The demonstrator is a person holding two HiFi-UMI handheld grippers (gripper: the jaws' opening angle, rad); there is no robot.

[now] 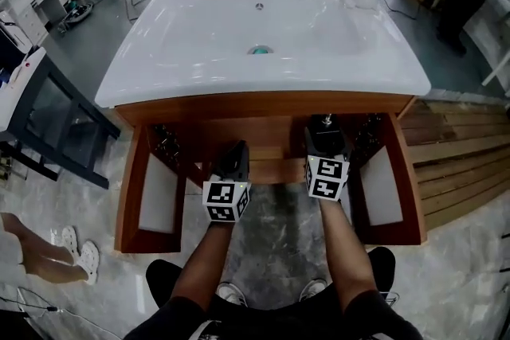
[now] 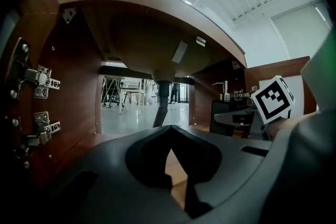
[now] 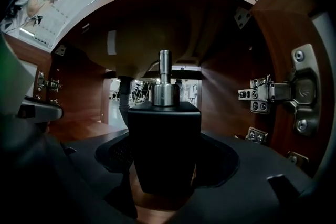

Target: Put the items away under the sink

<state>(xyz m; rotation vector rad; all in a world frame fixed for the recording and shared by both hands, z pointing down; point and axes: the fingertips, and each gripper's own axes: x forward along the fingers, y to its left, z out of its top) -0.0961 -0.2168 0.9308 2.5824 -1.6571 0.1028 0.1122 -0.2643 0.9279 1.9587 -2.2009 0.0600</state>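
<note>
My left gripper (image 2: 169, 134) is nearest me at the cabinet mouth, jaws brought together at the tips with nothing between them. It has no load, so I hold it level and to the left, out of the other hand's way.

My right gripper (image 1: 325, 135) sits just beside it and a little deeper. Its jaws stand wide because they are clamped on the flat sides of a black square dispenser (image 3: 164, 139). The pads take it low on the body, so the metal pump (image 3: 165, 78) stands upright and free above them. Kept upright like this, it should sit on its base when I let go. It is already inside the cabinet, right of centre, low over the wooden shelf (image 1: 275, 171). I cannot tell whether its base touches the wood yet.

Both doors (image 1: 151, 191) are swung fully out, which gives my two arms room side by side. The hinge (image 3: 270, 94) on the right wall is close to my right gripper, so I judge I should not drift further that way.

Beyond the dispenser the drain pipe (image 3: 124, 97) comes down from the basin's underside, left of the dispenser. Setting the dispenser on the right keeps it off the pipe. The back is open to the room behind. Above it all the white sink (image 1: 263, 28) overhangs, so I reach in low
</note>
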